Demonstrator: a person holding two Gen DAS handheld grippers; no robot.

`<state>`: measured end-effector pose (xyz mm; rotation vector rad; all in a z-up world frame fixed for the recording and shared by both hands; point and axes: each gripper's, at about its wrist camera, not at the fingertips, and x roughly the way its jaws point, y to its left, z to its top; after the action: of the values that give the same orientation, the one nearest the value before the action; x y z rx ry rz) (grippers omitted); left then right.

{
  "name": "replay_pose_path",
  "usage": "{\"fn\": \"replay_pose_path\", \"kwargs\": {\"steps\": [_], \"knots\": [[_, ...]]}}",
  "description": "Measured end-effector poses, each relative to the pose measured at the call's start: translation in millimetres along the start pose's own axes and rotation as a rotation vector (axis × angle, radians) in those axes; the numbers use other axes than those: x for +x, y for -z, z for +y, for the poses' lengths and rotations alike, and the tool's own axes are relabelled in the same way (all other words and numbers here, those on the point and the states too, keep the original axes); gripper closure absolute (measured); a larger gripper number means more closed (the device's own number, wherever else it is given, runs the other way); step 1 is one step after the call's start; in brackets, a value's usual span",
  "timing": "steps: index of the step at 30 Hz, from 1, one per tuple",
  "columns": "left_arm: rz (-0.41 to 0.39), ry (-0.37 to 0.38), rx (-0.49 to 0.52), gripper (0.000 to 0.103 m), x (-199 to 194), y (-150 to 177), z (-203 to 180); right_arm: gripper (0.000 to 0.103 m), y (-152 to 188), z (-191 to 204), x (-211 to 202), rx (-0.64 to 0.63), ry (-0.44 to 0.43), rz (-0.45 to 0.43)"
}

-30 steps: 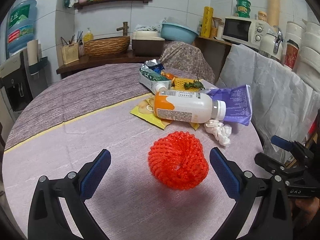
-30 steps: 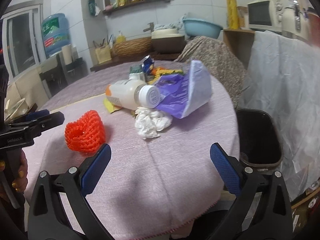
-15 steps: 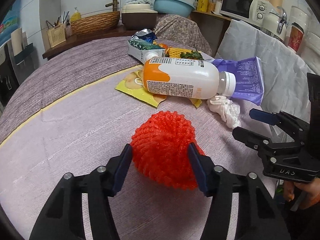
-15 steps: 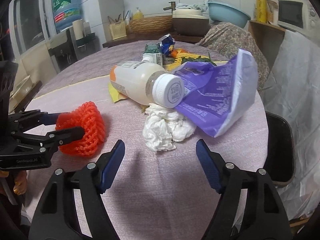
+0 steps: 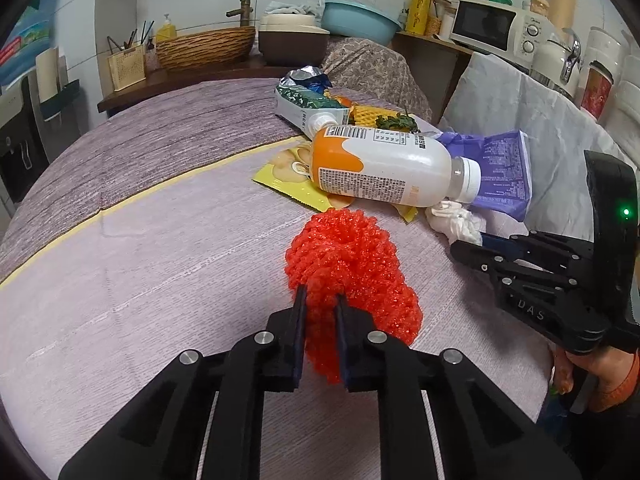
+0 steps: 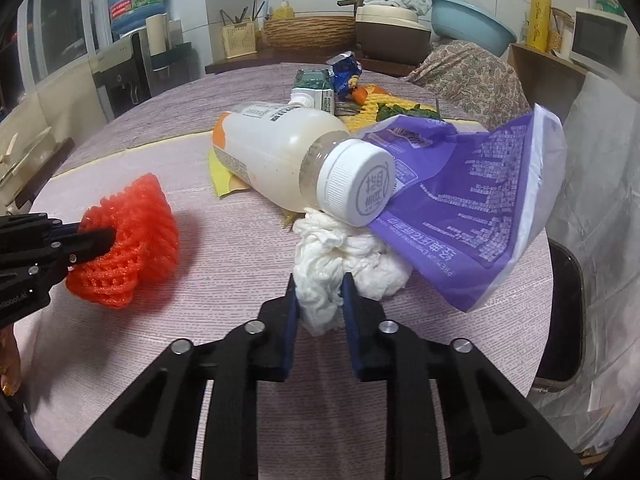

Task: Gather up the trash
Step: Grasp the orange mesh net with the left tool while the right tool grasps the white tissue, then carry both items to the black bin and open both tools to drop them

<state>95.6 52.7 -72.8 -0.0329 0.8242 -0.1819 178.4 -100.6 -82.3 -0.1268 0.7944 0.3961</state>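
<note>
My left gripper (image 5: 320, 312) is shut on a red foam fruit net (image 5: 348, 264) that rests on the purple tablecloth (image 5: 140, 240); the net also shows in the right wrist view (image 6: 128, 240). My right gripper (image 6: 319, 292) is shut on a crumpled white tissue (image 6: 340, 260), which lies under the cap of a white and orange plastic bottle (image 6: 280, 148) on its side. A purple plastic wrapper (image 6: 472, 200) lies against the bottle. The right gripper shows at the right of the left wrist view (image 5: 472, 244), at the tissue (image 5: 452, 220).
Behind the bottle lie a yellow snack packet (image 5: 296, 184), a green and white carton (image 5: 308, 108), a foil bag (image 5: 304, 76) and yellow netting with greens (image 5: 384, 118). A black bin (image 6: 564, 312) stands below the table's right edge. Shelves with a basket and basin stand behind.
Both grippers moved forward and closed: the left on the red foam net, the right on the white tissue. Both were wide open a second ago.
</note>
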Motion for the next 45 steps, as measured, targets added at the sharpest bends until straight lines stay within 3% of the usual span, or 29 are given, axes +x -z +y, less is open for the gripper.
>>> {"fn": "replay_pose_path", "kwargs": {"steps": [2,6,12,18,24,29,33,36,42,45], "knots": [[-0.008,-0.002,-0.006,0.090,-3,0,3,0.086,2,-3,-5,0.024,-0.042,-0.003],[-0.030,0.006,-0.009,0.090,-14,-4,5,0.087,9,-9,-18,0.091,-0.208,0.006],[-0.071,0.041,0.020,0.090,-30,-12,-8,0.087,21,-5,-40,0.104,-0.305,-0.024],[-0.112,0.114,0.077,0.090,-38,-34,-37,0.087,25,-14,-80,0.135,-0.353,-0.128],[-0.134,0.187,0.172,0.090,-32,-63,-83,0.087,25,-65,-130,0.227,-0.288,-0.296],[-0.085,0.303,0.230,0.090,-9,-91,-136,0.087,30,-138,-142,0.357,-0.066,-0.350],[-0.053,0.359,0.279,0.090,14,-105,-186,0.087,45,-197,-118,0.447,0.105,-0.296],[0.013,0.421,0.287,0.090,39,-113,-223,0.087,61,-231,-85,0.515,0.132,-0.218],[0.138,0.400,0.312,0.090,97,-117,-295,0.087,92,-276,-33,0.599,0.172,-0.129],[0.155,0.330,0.345,0.090,123,-116,-322,0.087,101,-297,-13,0.644,0.175,-0.094]]}}
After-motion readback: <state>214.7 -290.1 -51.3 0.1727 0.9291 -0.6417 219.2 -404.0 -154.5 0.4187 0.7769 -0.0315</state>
